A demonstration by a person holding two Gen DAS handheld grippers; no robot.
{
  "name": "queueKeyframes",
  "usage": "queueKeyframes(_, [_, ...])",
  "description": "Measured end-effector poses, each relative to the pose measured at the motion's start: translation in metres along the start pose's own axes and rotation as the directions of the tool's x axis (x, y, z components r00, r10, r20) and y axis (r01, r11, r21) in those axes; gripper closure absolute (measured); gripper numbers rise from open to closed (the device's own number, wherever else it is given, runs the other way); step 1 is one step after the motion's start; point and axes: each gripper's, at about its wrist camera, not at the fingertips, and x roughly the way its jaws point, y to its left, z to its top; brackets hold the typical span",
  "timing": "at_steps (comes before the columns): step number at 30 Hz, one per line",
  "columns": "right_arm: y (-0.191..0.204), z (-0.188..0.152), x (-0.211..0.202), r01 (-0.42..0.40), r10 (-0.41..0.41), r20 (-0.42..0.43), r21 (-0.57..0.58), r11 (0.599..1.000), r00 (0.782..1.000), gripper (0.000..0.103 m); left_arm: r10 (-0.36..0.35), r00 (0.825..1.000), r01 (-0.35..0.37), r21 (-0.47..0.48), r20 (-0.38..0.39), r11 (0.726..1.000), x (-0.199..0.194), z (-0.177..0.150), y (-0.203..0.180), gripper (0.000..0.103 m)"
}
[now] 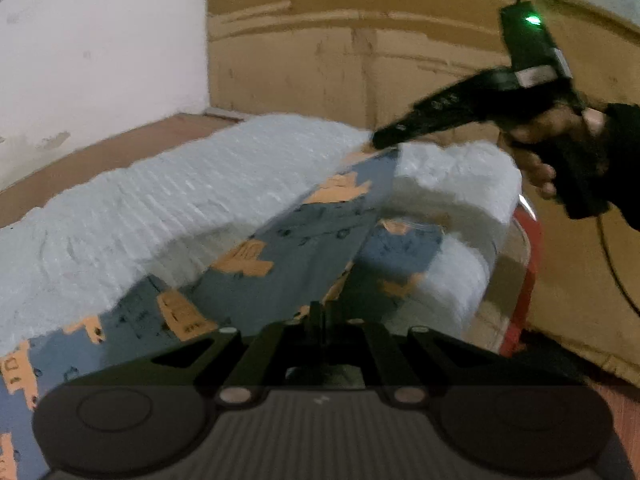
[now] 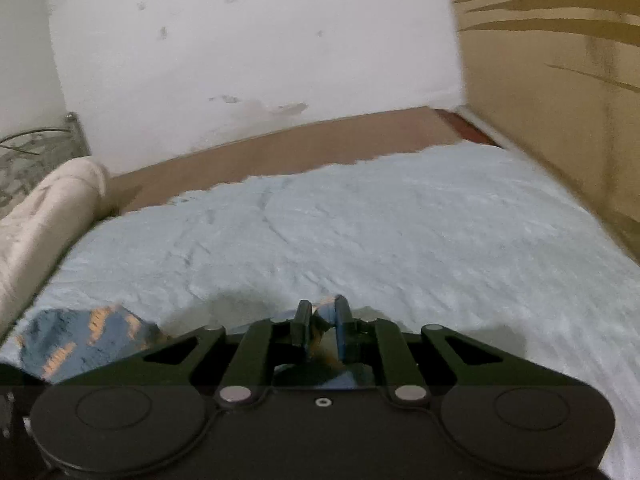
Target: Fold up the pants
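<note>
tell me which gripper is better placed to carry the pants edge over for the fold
Right, probably. The right gripper has blue patterned pants fabric between its fingers and is raised over the pale blue blanket. The left gripper is shut low on the near fabric, better suited to anchoring.

The pants (image 1: 304,240) run off the left wrist view's edge at eight o'clock, and the left gripper (image 1: 316,312) hides their pinched part. At two o'clock the right gripper (image 1: 384,140) is smeared (its fingertips indistinct). The blanket (image 2: 360,220) blurs toward three o'clock.
</note>
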Motion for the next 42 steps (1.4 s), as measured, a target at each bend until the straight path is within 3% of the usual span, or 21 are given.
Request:
queueKeyframes(4, [-0.021,-0.049,-0.001,0.065,-0.061,-0.070,0.065,0.996,0.996,0.092,-0.012,0.999,0.012,0.004,-0.053,1.000,0.013,-0.013,-0.005,0.103])
queueKeyframes(8, [-0.028,-0.075,0.005,0.088,-0.078,-0.093,0.112,0.990,0.993,0.093,-0.009,0.999,0.010,0.004,-0.046,1.000,0.010,-0.016,-0.005,0.103])
queueKeyframes(12, [-0.023,-0.071,-0.009,0.096,-0.092,-0.045,0.101,0.990,0.995,0.093,-0.012,0.999,0.013,0.003,-0.051,1.000,0.011,-0.014,-0.004,0.103])
queueKeyframes(16, [-0.016,-0.080,-0.005,0.112,-0.108,-0.101,0.038,0.993,0.989,0.091,-0.019,0.998,0.018,-0.008,-0.055,1.000,0.013,-0.018,-0.002,0.103])
queueKeyframes(18, [-0.013,-0.081,-0.005,0.110,-0.107,-0.097,0.028,0.994,0.990,0.087,-0.020,0.998,0.019,-0.014,-0.053,1.000,0.012,-0.018,-0.001,0.103])
queueKeyframes(22, [-0.004,-0.062,0.006,0.108,-0.111,-0.093,-0.035,0.993,0.989,0.070,-0.020,0.998,0.019,-0.020,-0.052,1.000,0.012,-0.018,-0.001,0.103])
queueKeyframes(26, [-0.004,-0.046,0.034,0.102,-0.108,-0.120,-0.059,0.993,0.987,0.068,-0.015,0.999,0.014,-0.029,-0.052,0.999,0.012,-0.018,-0.001,0.103])
queueKeyframes(28, [-0.008,-0.044,0.051,0.105,-0.111,-0.153,-0.046,0.993,0.982,0.073,-0.013,0.999,0.011,-0.028,-0.049,1.000,0.012,-0.018,-0.002,0.103])
queueKeyframes(29, [-0.009,-0.044,0.057,0.101,-0.107,-0.167,-0.045,0.994,0.980,0.085,-0.011,0.999,0.009,-0.029,-0.043,1.000,0.011,-0.018,-0.002,0.103])
queueKeyframes(32, [-0.010,-0.043,0.057,0.097,-0.103,-0.160,-0.048,0.994,0.982,0.095,-0.006,1.000,0.006,-0.024,-0.018,1.000,0.006,-0.016,-0.002,0.103])
queueKeyframes(37, [-0.014,-0.034,0.033,0.133,-0.137,-0.092,-0.053,0.990,0.986,0.097,-0.002,1.000,0.002,-0.004,0.003,1.000,0.004,-0.009,-0.006,0.103])
queueKeyframes(42, [-0.023,-0.042,0.042,0.151,-0.154,-0.136,-0.035,0.988,0.979,0.097,-0.006,0.999,0.006,-0.002,-0.050,1.000,0.021,-0.013,-0.008,0.103])
